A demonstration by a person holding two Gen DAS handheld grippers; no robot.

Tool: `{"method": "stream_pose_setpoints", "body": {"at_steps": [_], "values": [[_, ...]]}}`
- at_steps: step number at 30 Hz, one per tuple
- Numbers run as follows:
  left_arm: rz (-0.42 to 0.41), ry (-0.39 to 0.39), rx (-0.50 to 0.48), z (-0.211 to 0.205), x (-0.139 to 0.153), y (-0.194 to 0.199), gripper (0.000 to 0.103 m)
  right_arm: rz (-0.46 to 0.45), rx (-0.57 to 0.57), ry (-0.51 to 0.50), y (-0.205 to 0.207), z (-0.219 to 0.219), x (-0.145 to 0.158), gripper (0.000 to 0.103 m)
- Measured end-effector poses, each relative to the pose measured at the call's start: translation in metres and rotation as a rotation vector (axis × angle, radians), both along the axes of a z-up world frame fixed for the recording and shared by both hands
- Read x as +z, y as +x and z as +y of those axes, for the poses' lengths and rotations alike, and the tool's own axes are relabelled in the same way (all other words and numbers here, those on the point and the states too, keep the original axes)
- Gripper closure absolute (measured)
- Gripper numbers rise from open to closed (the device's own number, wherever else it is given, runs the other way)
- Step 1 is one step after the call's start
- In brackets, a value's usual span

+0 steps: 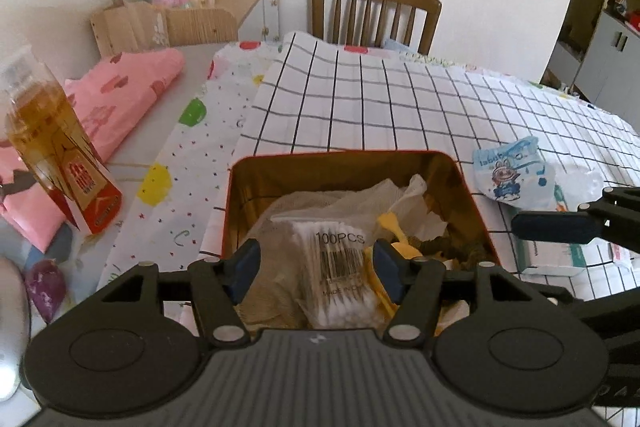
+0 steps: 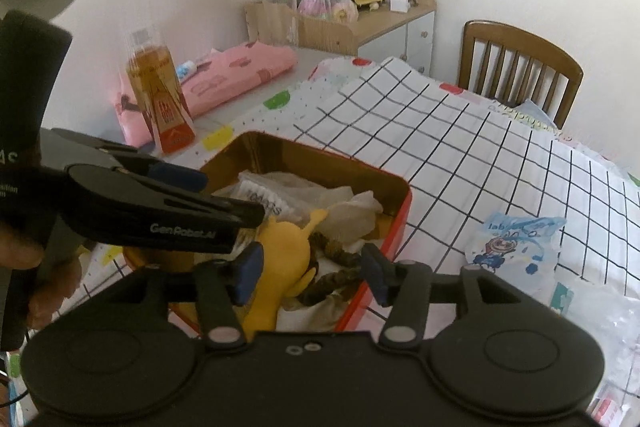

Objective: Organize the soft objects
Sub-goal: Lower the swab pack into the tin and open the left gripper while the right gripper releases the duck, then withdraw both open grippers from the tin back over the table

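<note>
A red tin box (image 1: 472, 199) (image 2: 402, 215) with a gold inside stands on the checked cloth. It holds white gauze (image 1: 384, 195), a bag of cotton swabs (image 1: 340, 267) marked 100PCS, a yellow soft toy (image 2: 286, 247) and a brown braided piece (image 2: 340, 251). My left gripper (image 1: 316, 269) is open, its pads on either side of the swab bag, just above it. My right gripper (image 2: 312, 269) is open and empty above the yellow toy at the box's near edge. The left gripper also shows in the right wrist view (image 2: 224, 195).
A blue and white printed packet (image 1: 512, 171) (image 2: 516, 239) lies right of the box. An amber bottle (image 1: 52, 143) and pink folded cloth (image 1: 120, 99) are on the left. A small white carton (image 1: 552, 255) lies right. A wooden chair (image 1: 376, 11) stands behind the table.
</note>
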State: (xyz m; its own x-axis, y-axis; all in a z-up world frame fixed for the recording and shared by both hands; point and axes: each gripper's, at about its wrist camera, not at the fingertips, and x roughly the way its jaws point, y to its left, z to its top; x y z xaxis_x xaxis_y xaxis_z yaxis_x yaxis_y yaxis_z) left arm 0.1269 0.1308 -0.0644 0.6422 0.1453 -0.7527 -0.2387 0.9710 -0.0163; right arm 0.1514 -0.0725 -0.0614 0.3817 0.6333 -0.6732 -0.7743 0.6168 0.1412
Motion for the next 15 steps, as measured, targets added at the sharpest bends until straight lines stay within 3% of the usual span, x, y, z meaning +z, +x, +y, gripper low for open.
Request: {"method": "stream_pose_setpoints", "body": {"at_steps": [12, 15], "values": [[-0.088, 0.047, -0.022, -0.019, 0.035, -0.027, 0.041, -0.036, -0.047, 0.076, -0.016, -0.033, 0.032, 0.040], [-0.113, 0.044, -0.034, -0.025, 0.044, -0.034, 0.034, -0.055, -0.061, 0.082, -0.021, -0.042, 0.038, 0.040]]}}
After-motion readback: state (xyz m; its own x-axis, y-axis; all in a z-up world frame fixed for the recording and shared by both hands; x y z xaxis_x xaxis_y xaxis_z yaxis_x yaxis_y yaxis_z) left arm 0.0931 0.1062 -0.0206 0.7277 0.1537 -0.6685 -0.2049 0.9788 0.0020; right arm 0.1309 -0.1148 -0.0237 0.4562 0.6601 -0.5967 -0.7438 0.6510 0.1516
